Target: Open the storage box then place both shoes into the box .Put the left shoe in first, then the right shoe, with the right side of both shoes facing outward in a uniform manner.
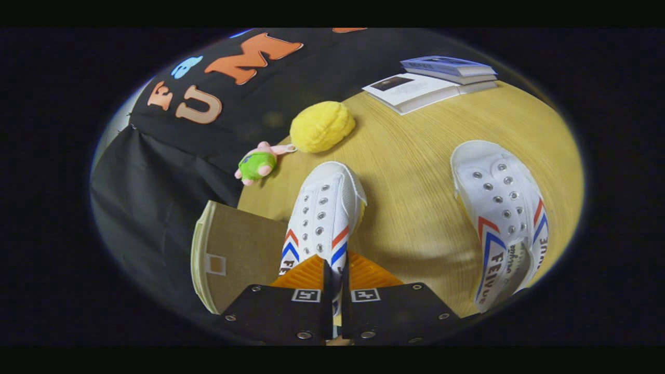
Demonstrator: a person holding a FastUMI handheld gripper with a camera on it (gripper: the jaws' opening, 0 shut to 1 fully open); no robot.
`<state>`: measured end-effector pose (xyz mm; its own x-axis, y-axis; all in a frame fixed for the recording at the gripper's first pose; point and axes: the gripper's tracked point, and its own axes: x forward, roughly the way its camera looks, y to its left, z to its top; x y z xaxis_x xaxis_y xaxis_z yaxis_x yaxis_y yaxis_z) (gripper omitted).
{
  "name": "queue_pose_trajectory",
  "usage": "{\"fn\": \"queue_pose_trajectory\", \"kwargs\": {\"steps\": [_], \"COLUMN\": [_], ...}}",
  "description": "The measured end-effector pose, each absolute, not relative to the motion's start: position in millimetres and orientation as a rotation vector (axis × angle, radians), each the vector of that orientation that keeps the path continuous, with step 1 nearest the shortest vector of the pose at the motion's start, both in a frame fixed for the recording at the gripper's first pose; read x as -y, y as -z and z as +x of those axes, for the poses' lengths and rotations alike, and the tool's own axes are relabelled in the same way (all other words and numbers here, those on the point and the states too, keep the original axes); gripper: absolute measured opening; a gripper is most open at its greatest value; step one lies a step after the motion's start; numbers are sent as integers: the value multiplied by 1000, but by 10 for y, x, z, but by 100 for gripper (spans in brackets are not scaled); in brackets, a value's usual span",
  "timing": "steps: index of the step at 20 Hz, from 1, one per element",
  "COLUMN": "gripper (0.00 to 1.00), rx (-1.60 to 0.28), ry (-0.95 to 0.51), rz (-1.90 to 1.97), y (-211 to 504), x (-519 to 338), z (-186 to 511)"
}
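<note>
Shoe number one (323, 215) is pinched between the gripper (336, 275) fingers, which are closed down to a thin gap on its heel end, toe pointing away over the wooden table (415, 171). The other shoe (503, 218) lies off to the right, well apart, close to the table's near right edge. Between the two shoes there's a wide stretch of bare wood. To the left, just beside the held shoe, a tan cardboard panel (239, 249) sits at the table edge, can't tell if that's the box itself. Beyond the toe: a yellow plush thing (322, 126) and a small green-and-pink toy (258, 164) right at the table's far-left rim. Books (434, 80) are stacked at the far side.
</note>
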<state>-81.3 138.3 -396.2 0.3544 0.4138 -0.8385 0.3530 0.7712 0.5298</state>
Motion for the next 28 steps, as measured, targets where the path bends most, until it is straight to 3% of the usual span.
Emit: {"fn": "queue_pose_trajectory", "kwargs": {"steps": [13, 24, 28], "gripper": [7, 7, 14], "rx": [-1007, -1048, -1067], "ry": [-396, -520, -592], "rz": [725, 389, 235], "y": [2567, 3014, 3159], "x": [-2708, -3347, -3458], "z": [-370, -523, -668]}}
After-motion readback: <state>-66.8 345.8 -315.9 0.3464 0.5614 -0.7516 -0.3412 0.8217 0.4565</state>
